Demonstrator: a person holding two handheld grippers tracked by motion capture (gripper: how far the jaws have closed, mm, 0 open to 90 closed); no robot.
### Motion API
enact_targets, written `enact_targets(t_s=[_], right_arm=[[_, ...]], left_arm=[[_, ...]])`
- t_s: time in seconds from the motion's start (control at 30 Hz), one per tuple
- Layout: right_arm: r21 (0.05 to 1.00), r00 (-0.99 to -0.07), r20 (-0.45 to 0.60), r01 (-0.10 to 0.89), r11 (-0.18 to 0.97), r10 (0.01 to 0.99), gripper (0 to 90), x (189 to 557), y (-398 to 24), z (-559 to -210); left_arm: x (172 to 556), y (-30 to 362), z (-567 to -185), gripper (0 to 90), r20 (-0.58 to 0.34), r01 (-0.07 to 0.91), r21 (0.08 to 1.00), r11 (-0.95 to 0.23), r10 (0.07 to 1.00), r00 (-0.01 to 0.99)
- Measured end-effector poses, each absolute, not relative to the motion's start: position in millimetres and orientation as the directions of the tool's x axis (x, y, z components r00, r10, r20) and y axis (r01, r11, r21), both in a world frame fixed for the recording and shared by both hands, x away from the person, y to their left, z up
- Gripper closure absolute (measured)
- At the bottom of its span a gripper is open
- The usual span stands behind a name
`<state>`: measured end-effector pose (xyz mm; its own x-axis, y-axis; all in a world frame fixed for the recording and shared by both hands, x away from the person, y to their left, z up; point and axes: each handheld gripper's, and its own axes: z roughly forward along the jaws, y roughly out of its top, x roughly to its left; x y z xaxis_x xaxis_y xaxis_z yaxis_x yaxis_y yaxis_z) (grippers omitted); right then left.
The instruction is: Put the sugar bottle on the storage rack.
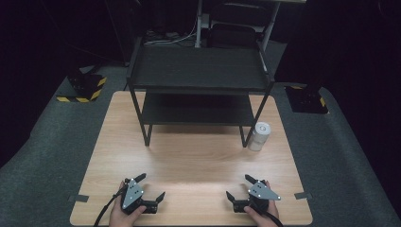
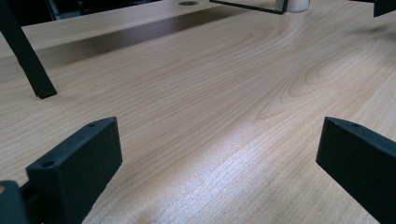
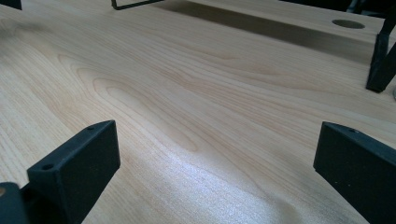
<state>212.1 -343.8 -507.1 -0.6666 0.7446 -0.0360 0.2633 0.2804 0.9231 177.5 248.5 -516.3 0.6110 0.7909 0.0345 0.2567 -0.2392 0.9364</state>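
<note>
My left gripper [image 1: 150, 186] rests low at the front left of the wooden table [image 1: 198, 161], held by a hand, jaws spread wide with nothing between them. My right gripper [image 1: 239, 187] mirrors it at the front right, also open and empty. In the left gripper view the left gripper [image 2: 219, 149] looks over bare wood between its fingers [image 2: 79, 163]. The right gripper [image 3: 217, 149] likewise has only bare tabletop between its own jaws. A white cylindrical can [image 1: 259, 136] stands upright beside the front right leg of a black two-tier rack [image 1: 198, 71], far from both grippers.
The black rack covers the back half of the table; both shelves look bare. One of its legs [image 2: 28, 60] stands ahead of the left gripper, another leg [image 3: 380, 65] ahead of the right. The white can [image 2: 295, 4] peeks in far off. Grey carpet surrounds the table.
</note>
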Motion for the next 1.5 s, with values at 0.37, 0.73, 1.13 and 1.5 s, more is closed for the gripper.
enact_targets(t_s=[0.37,0.73,1.13,1.5], right_arm=[[0.922,-0.665,-0.051,0.255,0.29,0.745,0.0,210.3,-342.5,-507.2],[0.927,-0.647,-0.039,0.261,0.269,0.761,0.0,208.9,-341.8,-508.6],[0.956,-0.633,-0.034,0.205,0.211,0.773,0.0,201.8,-341.6,-489.3],[0.976,-0.596,-0.035,0.151,0.155,0.802,0.0,200.8,-343.3,-466.6]], left_arm=[[176.3,248.4,-517.3,0.5,0.04,0.249,0.938,-0.24,0.791,0.611],[176.3,248.3,-517.2,0.5,0.037,0.252,0.938,-0.237,0.792,0.609],[175.2,248.9,-518.0,0.5,0.035,0.249,0.941,-0.231,0.795,0.605],[174.7,249.2,-518.5,0.5,0.031,0.249,0.942,-0.226,0.797,0.604]])
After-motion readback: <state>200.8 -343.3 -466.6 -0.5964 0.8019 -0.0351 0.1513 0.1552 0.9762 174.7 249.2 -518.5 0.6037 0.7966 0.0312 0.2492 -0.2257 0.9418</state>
